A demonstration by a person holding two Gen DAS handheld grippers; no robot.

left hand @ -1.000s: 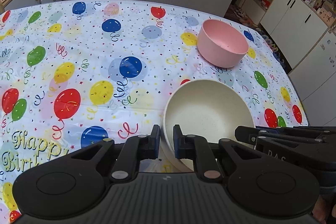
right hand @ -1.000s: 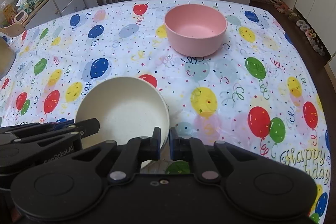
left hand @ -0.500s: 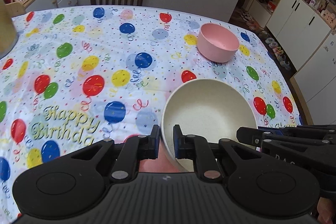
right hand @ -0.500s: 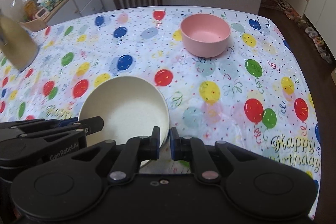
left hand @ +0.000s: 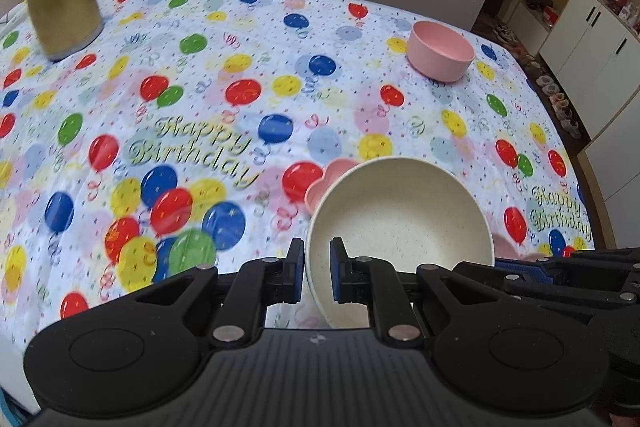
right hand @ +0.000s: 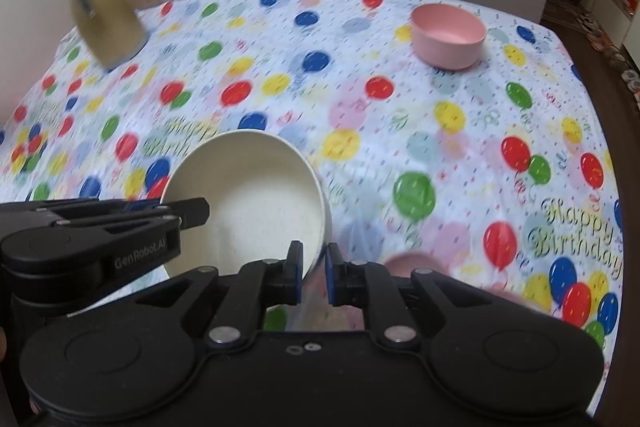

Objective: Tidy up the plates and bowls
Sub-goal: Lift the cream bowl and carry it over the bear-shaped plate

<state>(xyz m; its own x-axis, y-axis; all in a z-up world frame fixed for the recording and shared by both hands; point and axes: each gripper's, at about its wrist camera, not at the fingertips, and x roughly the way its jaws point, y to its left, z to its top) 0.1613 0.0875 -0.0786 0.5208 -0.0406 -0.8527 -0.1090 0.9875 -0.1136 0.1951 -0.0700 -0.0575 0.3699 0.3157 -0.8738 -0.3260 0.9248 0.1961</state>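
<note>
1. Nearest to you, both tools hold one item. The left hand-held gripper (left hand: 317,277) is clamped on the near left part of the rim of the cream bowl (left hand: 400,219), one finger inside the wall and one outside. The right hand-held gripper (right hand: 313,278) is clamped on the near right part of the same rim in the same manner.
2. The cream bowl is carried above the table (left hand: 240,75), at its near right area. No part of the bowl appears to touch the cloth.
3. Orientation: the bowl is round, so it has no long axis across its rim. Its centre axis is tilted, not upright. The opening faces up and back toward you; the base points down and away.
4. Just beyond and beneath the bowl lies a pink plate (left hand: 332,177) with a scalloped edge. Most of it is hidden by the bowl. A further pink patch (right hand: 412,263) shows near the right tool; you cannot tell whether it is the same plate.
5. At the far right of the table stands the pink bowl (left hand: 441,50), upright, opening upward, well apart from the carried bowl.
6. Progress, as a judgement: the task is at an early to middle stage. One bowl is in transit and not yet set down. The pink bowl and the plate are not yet grouped with it. No finished stack is visible.
</note>
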